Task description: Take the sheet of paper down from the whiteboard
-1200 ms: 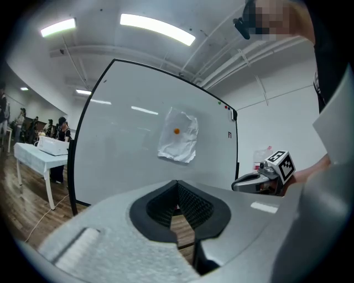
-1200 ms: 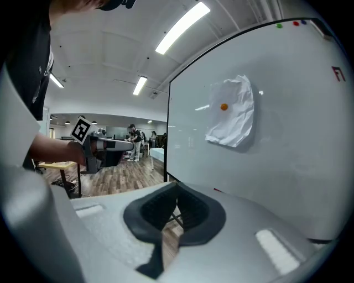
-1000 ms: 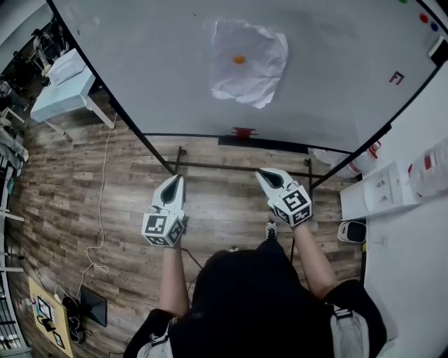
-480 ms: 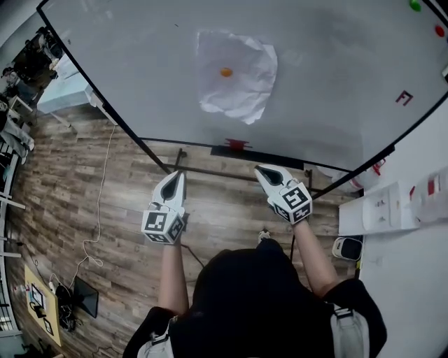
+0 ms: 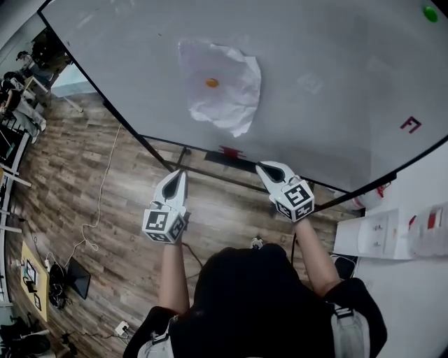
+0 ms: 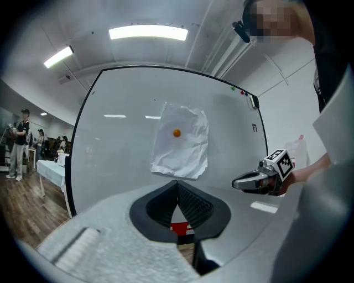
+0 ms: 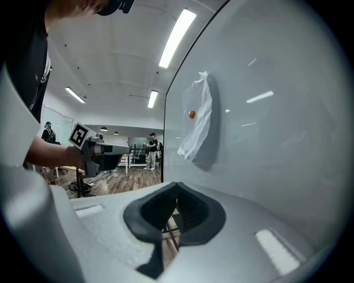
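Observation:
A crumpled white sheet of paper (image 5: 220,85) hangs on the whiteboard (image 5: 329,77), pinned by a small orange magnet (image 5: 211,82). It also shows in the left gripper view as the paper (image 6: 181,142) with the magnet (image 6: 176,132), and edge-on in the right gripper view as the paper (image 7: 198,122). My left gripper (image 5: 178,177) is shut and empty, below the board's lower edge. My right gripper (image 5: 263,168) is shut and empty too, its tip close to the board's bottom rail. Both are well short of the paper.
A red clip (image 5: 229,152) sits on the board's lower rail. A green magnet (image 5: 430,12) and a red mark (image 5: 411,125) lie at the board's right. White furniture (image 5: 392,231) stands at the right. Cables (image 5: 94,224) trail over the wooden floor. People (image 6: 19,143) stand far off.
Both grippers have moved closer to the whiteboard, still shut. The paper now sits lower and further left in the head view as the head has turned.

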`<state>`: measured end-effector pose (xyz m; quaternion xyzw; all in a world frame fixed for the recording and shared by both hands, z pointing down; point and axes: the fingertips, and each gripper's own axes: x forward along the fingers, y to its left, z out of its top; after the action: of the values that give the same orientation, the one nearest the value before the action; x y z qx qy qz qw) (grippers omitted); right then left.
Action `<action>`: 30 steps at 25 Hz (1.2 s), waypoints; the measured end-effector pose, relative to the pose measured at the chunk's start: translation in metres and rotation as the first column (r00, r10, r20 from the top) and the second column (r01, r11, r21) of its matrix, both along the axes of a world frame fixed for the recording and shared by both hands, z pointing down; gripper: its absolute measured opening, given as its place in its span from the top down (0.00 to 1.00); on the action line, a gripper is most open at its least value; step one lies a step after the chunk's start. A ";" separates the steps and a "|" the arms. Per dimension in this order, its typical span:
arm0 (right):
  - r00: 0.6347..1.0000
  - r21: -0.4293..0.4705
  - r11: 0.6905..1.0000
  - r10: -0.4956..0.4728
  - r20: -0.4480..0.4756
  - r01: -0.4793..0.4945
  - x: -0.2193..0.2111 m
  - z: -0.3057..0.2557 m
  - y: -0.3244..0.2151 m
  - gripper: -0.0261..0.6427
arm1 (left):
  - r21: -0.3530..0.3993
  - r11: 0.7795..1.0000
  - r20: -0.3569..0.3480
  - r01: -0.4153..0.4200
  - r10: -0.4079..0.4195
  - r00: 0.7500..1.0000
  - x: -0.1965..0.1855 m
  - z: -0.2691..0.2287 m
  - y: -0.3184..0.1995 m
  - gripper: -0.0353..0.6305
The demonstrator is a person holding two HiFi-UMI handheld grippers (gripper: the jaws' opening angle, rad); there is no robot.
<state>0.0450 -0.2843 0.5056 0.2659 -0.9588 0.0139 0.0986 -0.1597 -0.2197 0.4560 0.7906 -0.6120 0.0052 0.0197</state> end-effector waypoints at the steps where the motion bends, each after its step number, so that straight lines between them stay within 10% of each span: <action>1: 1.000 -0.002 1.000 -0.012 0.004 0.012 0.003 0.000 -0.002 0.96 | -0.004 1.000 0.000 0.012 -0.012 1.000 0.004 -0.001 -0.001 0.93; 15: 0.996 0.028 0.997 -0.072 0.047 0.071 0.022 -0.013 -0.028 0.96 | 0.008 1.000 0.012 0.018 -0.018 1.000 0.054 -0.017 -0.029 0.93; 30: 0.974 0.030 0.998 0.038 0.224 -0.046 -0.015 -0.075 -0.079 0.96 | 0.125 0.978 0.090 -0.170 0.159 0.983 0.023 -0.054 -0.113 0.93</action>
<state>0.0300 -0.3631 0.4310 0.2844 -0.9581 0.0288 -0.0146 -0.1372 -0.3331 0.4020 0.8373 -0.5437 -0.0021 -0.0574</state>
